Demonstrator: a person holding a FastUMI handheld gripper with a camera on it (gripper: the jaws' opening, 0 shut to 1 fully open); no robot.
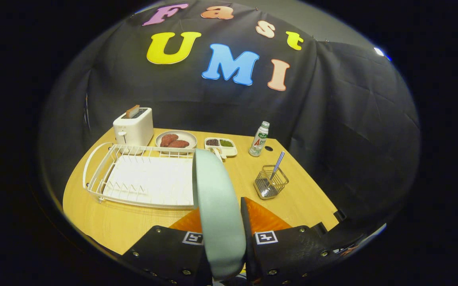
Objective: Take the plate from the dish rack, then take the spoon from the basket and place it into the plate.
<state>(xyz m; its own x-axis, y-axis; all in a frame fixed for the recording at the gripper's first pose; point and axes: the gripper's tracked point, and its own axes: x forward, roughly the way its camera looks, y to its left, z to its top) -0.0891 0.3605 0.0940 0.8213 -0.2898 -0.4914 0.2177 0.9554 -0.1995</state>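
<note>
Overhead, gripper (222,234) clamps plate (217,198) above wooden table (105,218).

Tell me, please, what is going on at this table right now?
A hand-held gripper is shut on a pale green plate, held on edge between its fingers above the wooden table. The white dish rack beside it holds no dishes. The spoon is in its wire basket, just beyond the fingers.

The round wooden table (141,222) is bright under overhead light, and the white wire dish rack (145,184) glares strongly. The fisheye view bends the far edges. The near pale green plate (217,206) looks soft.
</note>
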